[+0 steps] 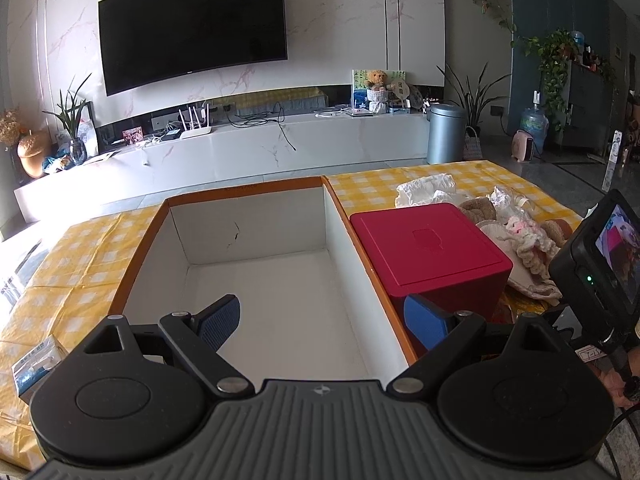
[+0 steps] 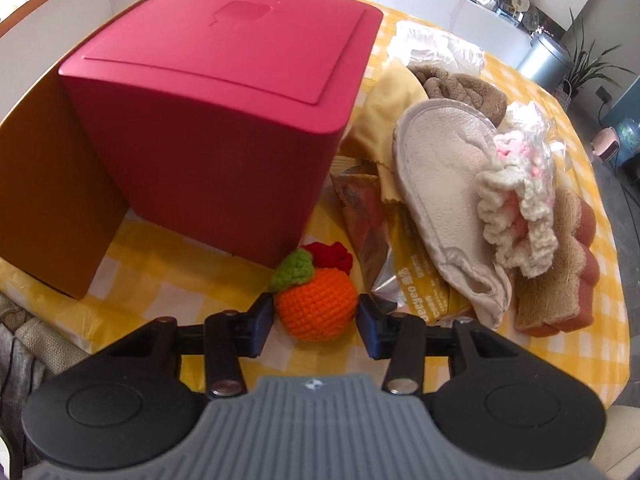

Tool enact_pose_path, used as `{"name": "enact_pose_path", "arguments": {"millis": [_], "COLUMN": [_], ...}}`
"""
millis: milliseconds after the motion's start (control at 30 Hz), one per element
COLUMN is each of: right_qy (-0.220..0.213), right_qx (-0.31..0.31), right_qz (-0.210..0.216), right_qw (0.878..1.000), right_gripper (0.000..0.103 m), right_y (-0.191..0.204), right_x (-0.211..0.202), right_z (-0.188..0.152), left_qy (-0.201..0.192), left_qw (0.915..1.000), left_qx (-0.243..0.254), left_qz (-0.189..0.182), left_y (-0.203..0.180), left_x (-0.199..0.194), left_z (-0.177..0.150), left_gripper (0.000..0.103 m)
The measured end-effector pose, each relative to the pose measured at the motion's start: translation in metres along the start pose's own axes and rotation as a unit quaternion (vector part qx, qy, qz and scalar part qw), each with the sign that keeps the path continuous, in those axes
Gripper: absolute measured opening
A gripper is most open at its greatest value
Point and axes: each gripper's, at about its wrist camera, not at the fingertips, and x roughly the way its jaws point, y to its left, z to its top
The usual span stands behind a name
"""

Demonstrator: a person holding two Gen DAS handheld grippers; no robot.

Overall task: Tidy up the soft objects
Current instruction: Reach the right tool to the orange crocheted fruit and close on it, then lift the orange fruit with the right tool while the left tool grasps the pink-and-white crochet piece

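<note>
A crocheted orange (image 2: 316,306) with a green leaf rests on the yellow checked tablecloth (image 2: 168,280), just in front of a red lidded box (image 2: 224,80). My right gripper (image 2: 314,316) points down at it, both blue pads touching its sides, shut on it. A red crochet piece (image 2: 332,254) lies right behind it. A pile of soft things sits to the right: a beige mitt (image 2: 440,184), white-pink crochet (image 2: 516,216), a brown towel (image 2: 460,88). My left gripper (image 1: 320,320) hangs open and empty over a large box with a white inside (image 1: 248,196).
The large box's orange wall (image 2: 48,184) stands left of the red box (image 1: 432,248). A foil packet (image 2: 372,232), yellow cloth (image 2: 384,112), loofah sponge (image 2: 560,280) and white cloth (image 2: 436,46) share the pile. A small carton (image 1: 36,364) lies at the left. The right hand's device (image 1: 600,256) shows at the right.
</note>
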Motion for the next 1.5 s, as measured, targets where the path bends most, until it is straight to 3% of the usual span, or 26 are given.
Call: {"name": "enact_pose_path", "arguments": {"millis": [167, 367, 567, 900, 1100, 1167, 1300, 1500], "right_qy": [-0.03, -0.1, -0.169, -0.215, -0.219, -0.22, -0.226, -0.227], "right_qx": [0.019, 0.11, 0.209, 0.334, 0.36, 0.365, 0.366, 0.372], "right_qz": [0.004, -0.02, -0.076, -0.072, -0.061, -0.056, -0.046, -0.044], "right_qw": [0.999, 0.989, 0.96, 0.915, 0.905, 0.903, 0.901, 0.899], "right_gripper": [0.042, 0.042, 0.042, 0.042, 0.042, 0.042, 0.042, 0.042], "right_y": [-0.011, -0.043, -0.088, -0.147, -0.162, -0.165, -0.166, -0.169], "right_x": [-0.013, -0.057, -0.085, -0.091, -0.093, -0.092, -0.091, -0.09], "right_z": [-0.007, -0.01, -0.024, -0.069, -0.088, -0.091, -0.093, -0.097], "left_qy": [-0.001, 0.002, 0.028, 0.052, 0.075, 0.083, 0.106, 0.135], "left_qw": [1.0, 0.9987, 0.9953, 0.9841, 0.9794, 0.981, 0.9747, 0.969], "left_qx": [0.007, 0.028, 0.042, 0.109, 0.111, 0.111, 0.149, 0.15], "left_qz": [-0.005, -0.044, -0.082, -0.13, -0.151, -0.136, -0.128, -0.143], "left_y": [-0.004, -0.015, -0.047, -0.126, -0.163, -0.175, -0.198, -0.223], "left_x": [-0.001, -0.002, 0.006, 0.028, 0.06, 0.075, 0.105, 0.142], "left_z": [-0.001, 0.001, 0.015, 0.052, 0.084, 0.091, 0.096, 0.099], "left_gripper": [0.103, 0.103, 0.103, 0.103, 0.103, 0.103, 0.103, 0.103]}}
